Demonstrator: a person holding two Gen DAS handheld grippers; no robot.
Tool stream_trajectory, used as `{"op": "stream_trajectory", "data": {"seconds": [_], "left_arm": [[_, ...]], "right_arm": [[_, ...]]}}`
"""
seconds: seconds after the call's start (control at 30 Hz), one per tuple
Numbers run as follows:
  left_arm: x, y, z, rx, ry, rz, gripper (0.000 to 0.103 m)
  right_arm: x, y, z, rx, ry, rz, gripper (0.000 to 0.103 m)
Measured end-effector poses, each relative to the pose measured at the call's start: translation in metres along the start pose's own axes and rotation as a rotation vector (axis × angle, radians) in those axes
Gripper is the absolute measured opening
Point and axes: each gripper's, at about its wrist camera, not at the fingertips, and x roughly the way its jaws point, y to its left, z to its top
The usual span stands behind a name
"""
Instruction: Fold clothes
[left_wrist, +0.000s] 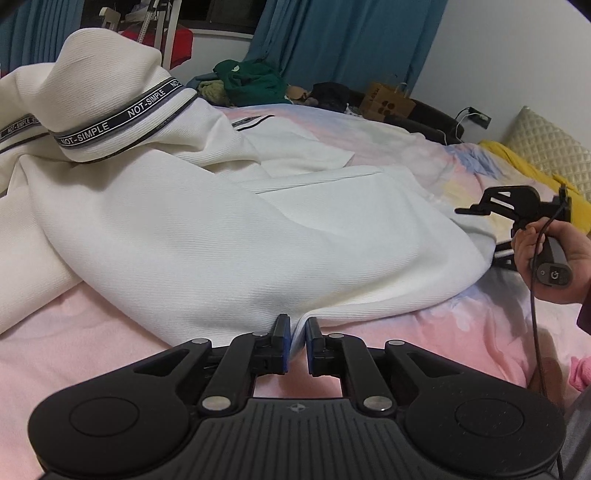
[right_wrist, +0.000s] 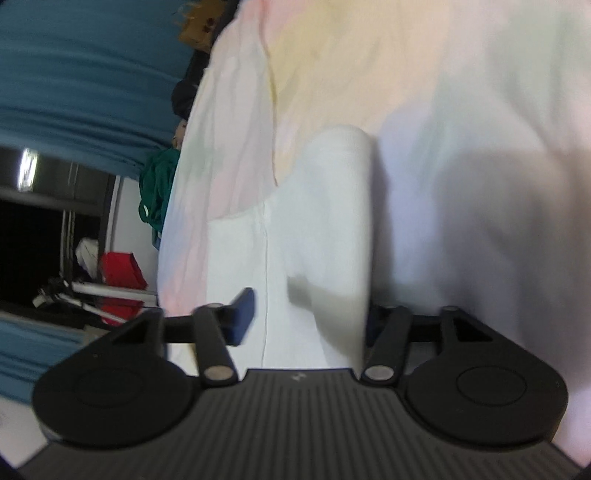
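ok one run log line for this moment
left gripper: shut on white garment hem | right gripper: open, garment edge between jaws | surface: bed sheet

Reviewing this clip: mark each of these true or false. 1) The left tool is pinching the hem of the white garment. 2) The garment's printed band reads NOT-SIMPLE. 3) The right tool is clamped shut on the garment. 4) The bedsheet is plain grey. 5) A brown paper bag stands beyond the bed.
1) True: the left tool grips the white garment at its near edge.
2) True: band.
3) False: the right tool stands open, with cloth between its pads.
4) False: the bedsheet is pastel pink with a print.
5) True: paper bag.
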Motion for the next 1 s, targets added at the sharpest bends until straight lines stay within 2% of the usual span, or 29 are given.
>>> {"op": "stream_trajectory", "data": {"seconds": [0.07, 0.1, 0.23, 0.3, 0.37, 0.43, 0.53, 0.6, 0.67, 0.7, 0.77, 0.87, 1.0], "left_arm": [[0.001, -0.001, 0.000, 0.002, -0.002, 0.006, 0.009], [0.000, -0.001, 0.001, 0.002, -0.006, 0.005, 0.009], [-0.001, -0.003, 0.002, -0.007, -0.019, -0.016, 0.011], [-0.002, -0.006, 0.002, -0.003, -0.025, -0.027, 0.012], [-0.003, -0.008, 0.002, 0.010, -0.028, -0.029, 0.012], [-0.002, -0.008, 0.001, 0.005, -0.016, -0.030, 0.015], [-0.003, -0.004, 0.002, -0.019, -0.012, -0.044, 0.019], [-0.006, -0.003, 0.003, -0.038, -0.009, -0.055, 0.031], [-0.011, -0.002, 0.004, -0.066, -0.003, -0.071, 0.058], [-0.016, 0.000, 0.005, -0.087, 0.004, -0.082, 0.064], [-0.031, 0.006, 0.004, -0.149, -0.001, -0.094, 0.083], [-0.058, 0.021, 0.004, -0.246, -0.027, -0.111, 0.087], [-0.090, 0.046, 0.007, -0.369, -0.104, -0.059, 0.098]], "right_arm": [[0.003, 0.005, 0.004, -0.050, -0.016, -0.006, 0.013], [0.000, 0.007, 0.006, -0.073, -0.036, 0.004, 0.009], [-0.025, 0.024, 0.018, -0.200, -0.188, 0.124, 0.005], [-0.030, 0.024, 0.024, -0.170, -0.247, 0.153, 0.005], [-0.018, 0.013, 0.029, -0.139, -0.228, 0.052, 0.005], [0.000, -0.002, 0.033, -0.123, -0.163, -0.065, 0.005], [0.011, -0.019, 0.039, -0.065, -0.115, -0.069, 0.005], [0.010, -0.016, 0.040, -0.087, -0.120, -0.074, 0.005], [0.008, -0.008, 0.039, -0.142, -0.131, -0.095, 0.005], [0.008, -0.006, 0.039, -0.160, -0.135, -0.103, 0.005], [0.005, -0.006, 0.039, -0.159, -0.139, -0.102, 0.005], [0.003, -0.003, 0.039, -0.137, -0.142, -0.085, 0.005], [-0.001, -0.001, 0.035, -0.152, -0.177, -0.088, 0.006]]}}
